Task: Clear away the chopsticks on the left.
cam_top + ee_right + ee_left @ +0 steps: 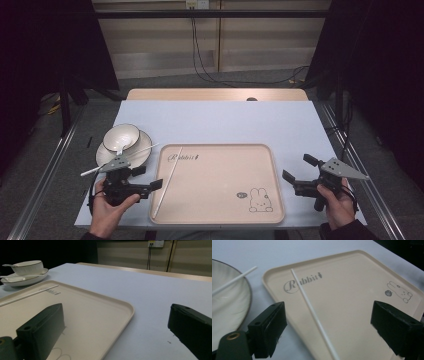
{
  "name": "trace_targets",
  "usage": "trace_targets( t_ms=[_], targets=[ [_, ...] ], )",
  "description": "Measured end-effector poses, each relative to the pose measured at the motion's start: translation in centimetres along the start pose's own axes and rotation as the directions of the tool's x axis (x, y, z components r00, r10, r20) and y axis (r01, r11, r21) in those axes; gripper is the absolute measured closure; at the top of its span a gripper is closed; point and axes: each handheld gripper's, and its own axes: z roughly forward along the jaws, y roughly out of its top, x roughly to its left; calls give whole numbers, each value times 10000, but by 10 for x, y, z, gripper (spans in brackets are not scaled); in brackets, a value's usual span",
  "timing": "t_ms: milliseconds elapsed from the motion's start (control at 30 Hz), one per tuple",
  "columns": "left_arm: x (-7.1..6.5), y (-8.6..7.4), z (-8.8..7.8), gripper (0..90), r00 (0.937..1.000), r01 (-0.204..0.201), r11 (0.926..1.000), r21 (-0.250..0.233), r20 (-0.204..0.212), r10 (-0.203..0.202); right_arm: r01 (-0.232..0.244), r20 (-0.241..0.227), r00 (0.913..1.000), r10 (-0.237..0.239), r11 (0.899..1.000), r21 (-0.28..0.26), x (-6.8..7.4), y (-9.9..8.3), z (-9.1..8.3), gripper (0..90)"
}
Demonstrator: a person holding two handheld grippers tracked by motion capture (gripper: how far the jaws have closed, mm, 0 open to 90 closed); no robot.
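A beige tray (220,180) with a rabbit drawing lies at the front middle of the table. One white chopstick (167,182) rests along the tray's left side, also seen in the left gripper view (312,312). My left gripper (149,177) hovers just off the tray's left edge with its jaws wide open, and the chopstick lies below between them, untouched. A second chopstick (145,149) lies across a white plate (102,155) that carries a bowl (121,137). My right gripper (298,168) stands open and empty to the right of the tray.
The table is covered by a pale blue cloth (220,120), with a wooden strip along its far edge. A spoon (7,265) rests in the bowl. Cables hang at the back wall. Metal rails run along both sides of the table.
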Motion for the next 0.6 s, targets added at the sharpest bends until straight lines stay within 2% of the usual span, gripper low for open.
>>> trace_targets(
  t_ms=[33, 100, 133, 167, 200, 267, 367, 400, 467, 567, 600],
  targets=[
    [4, 0, -5, 98, 9998, -21, 10000, 18, 204, 20, -2, 19, 10000, 2, 10000, -2, 0, 0, 0, 6],
    [8, 0, -10, 103, 9995, -59, 10000, 0, 300, 59, -4, 16, 10000, 4, 10000, -3, 0, 0, 0, 6],
    [15, 0, -20, 91, 9994, -351, 9994, -74, 38, 351, -6, 25, 10000, 6, 10000, -4, 0, 0, 0, 6],
    [15, 0, -20, 90, 9994, -351, 9994, -74, 38, 351, -6, 25, 10000, 6, 10000, -4, 0, 0, 0, 6],
    [21, 0, -30, 92, 9984, -560, 9982, -206, -106, 558, 0, 30, 10000, 0, 10000, -6, 0, 0, 0, 6],
    [28, 1, -38, 84, 9972, -725, 9966, -384, -223, 717, 6, 30, 10000, -6, 10000, -6, 0, 0, 0, 6],
    [34, 2, -44, 67, 9964, -781, 9954, -556, -374, 761, 11, 31, 10000, -11, 10000, -4, 0, 0, 0, 6],
    [41, 4, -50, 58, 9960, -795, 9945, -677, -465, 764, -13, -6, 10000, 13, 10000, -10, 1, 0, 0, 6],
    [47, 5, -55, 56, 9939, -817, 9929, -860, -817, 747, -13, -5, 10000, 13, 10000, -6, 1, 0, 0, 6],
    [53, 7, -58, 63, 9935, -768, 9944, -728, -902, 701, 7, 28, 10000, -7, 10000, -10, 0, 0, 0, 6],
    [58, 9, -60, 64, 9908, -854, 9947, -577, -1100, 787, 1, 21, 10000, -1, 10000, -2, 0, 0, 0, 6]
  ],
)
